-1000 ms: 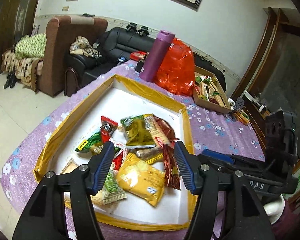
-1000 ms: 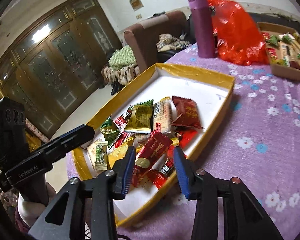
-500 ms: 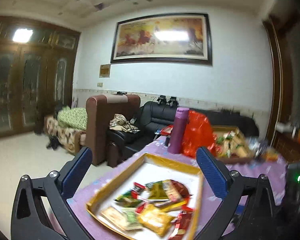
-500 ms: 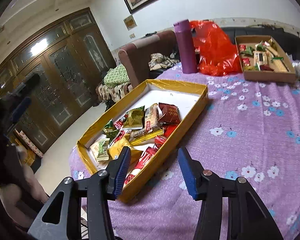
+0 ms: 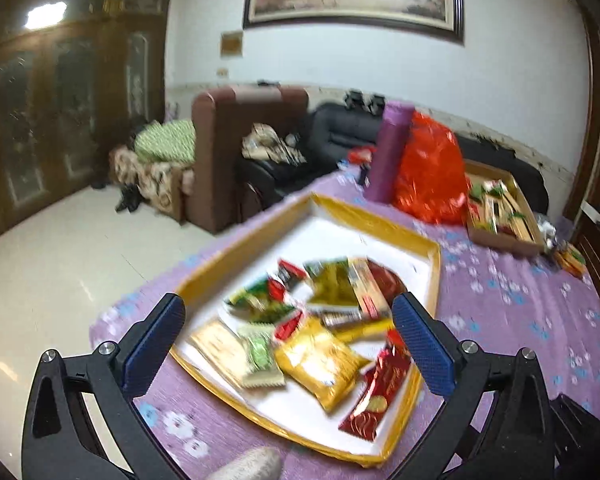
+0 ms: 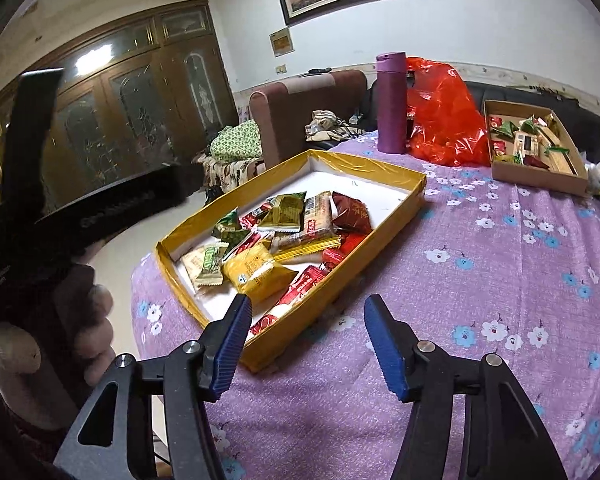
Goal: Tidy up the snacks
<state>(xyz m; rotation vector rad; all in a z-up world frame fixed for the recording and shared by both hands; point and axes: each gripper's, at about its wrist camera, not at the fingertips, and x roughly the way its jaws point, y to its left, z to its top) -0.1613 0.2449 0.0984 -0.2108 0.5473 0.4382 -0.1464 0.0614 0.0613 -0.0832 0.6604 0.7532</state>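
Observation:
A gold-rimmed white tray [image 6: 388,168] holds a heap of snack packets on the purple flowered tablecloth; it also shows in the left wrist view [image 5: 436,256]. In the heap lie a yellow packet [image 6: 258,274], a dark red packet [image 6: 352,212] and a long red packet [image 5: 376,392]. My left gripper [image 5: 288,344] is open and empty, above the tray's near end. My right gripper [image 6: 304,340] is open and empty, over the tablecloth at the tray's near right edge. The left gripper's body [image 6: 32,216] shows at the left of the right wrist view.
A cardboard box [image 6: 536,176] with sorted snacks stands at the back right. A purple bottle [image 6: 391,102] and a red plastic bag [image 6: 444,116] stand behind the tray. Sofas and wooden doors lie beyond the table's left edge.
Both grippers drew back from the snack heap and opened wider. The left one swung up toward the room, then tilted down toward the tray again. The right one retreated over the tablecloth.

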